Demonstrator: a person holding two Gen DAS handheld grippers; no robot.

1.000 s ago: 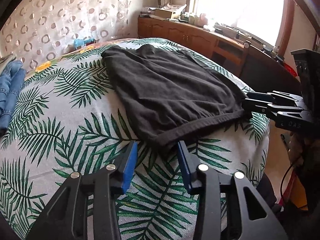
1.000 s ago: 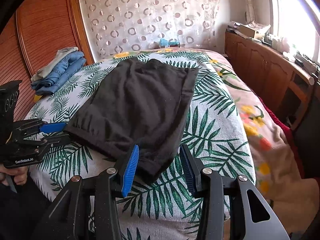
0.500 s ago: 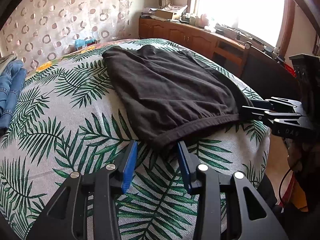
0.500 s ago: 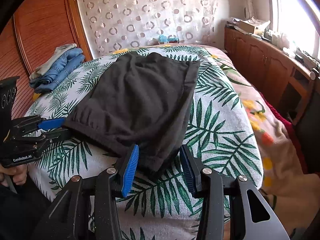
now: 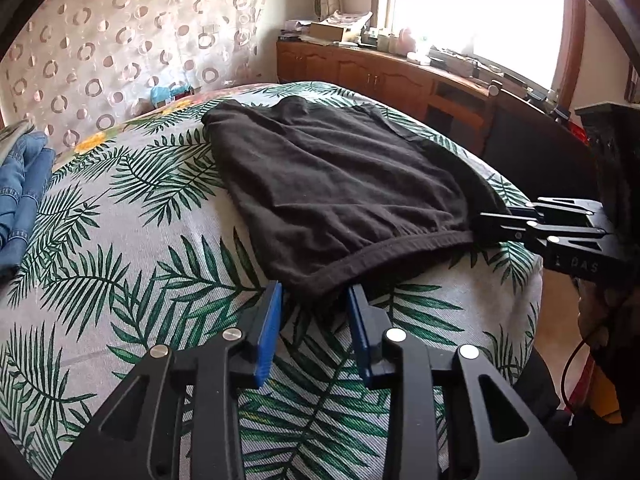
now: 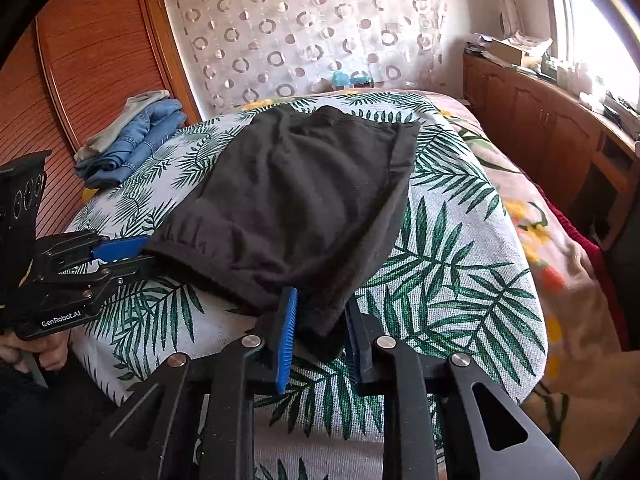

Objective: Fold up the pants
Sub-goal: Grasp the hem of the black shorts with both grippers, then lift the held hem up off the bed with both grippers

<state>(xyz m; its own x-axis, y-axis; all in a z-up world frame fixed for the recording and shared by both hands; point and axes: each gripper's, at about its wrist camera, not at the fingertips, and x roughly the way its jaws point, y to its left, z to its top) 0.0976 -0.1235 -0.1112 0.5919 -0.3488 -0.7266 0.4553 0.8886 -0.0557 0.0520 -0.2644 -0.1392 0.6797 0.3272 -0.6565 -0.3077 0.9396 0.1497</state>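
Black pants (image 5: 332,184) lie flat on the leaf-print bed, waistband toward me; they also show in the right wrist view (image 6: 296,200). My left gripper (image 5: 314,300) is open, its blue pads on either side of the near left waistband corner. My right gripper (image 6: 320,312) is open around the near right waistband corner, cloth lying between its pads. Each gripper shows in the other's view: the right one (image 5: 496,220) at the waistband's right end, the left one (image 6: 128,252) at its left end.
A pile of folded blue jeans (image 6: 132,140) lies at the bed's far left (image 5: 20,192). A wooden cabinet (image 5: 380,76) with clutter runs under the window on the right. A wooden panel (image 6: 80,60) stands left of the bed.
Both grippers have moved slightly forward onto the waistband corners. The right gripper's pads now straddle more cloth. The pants lie as before.
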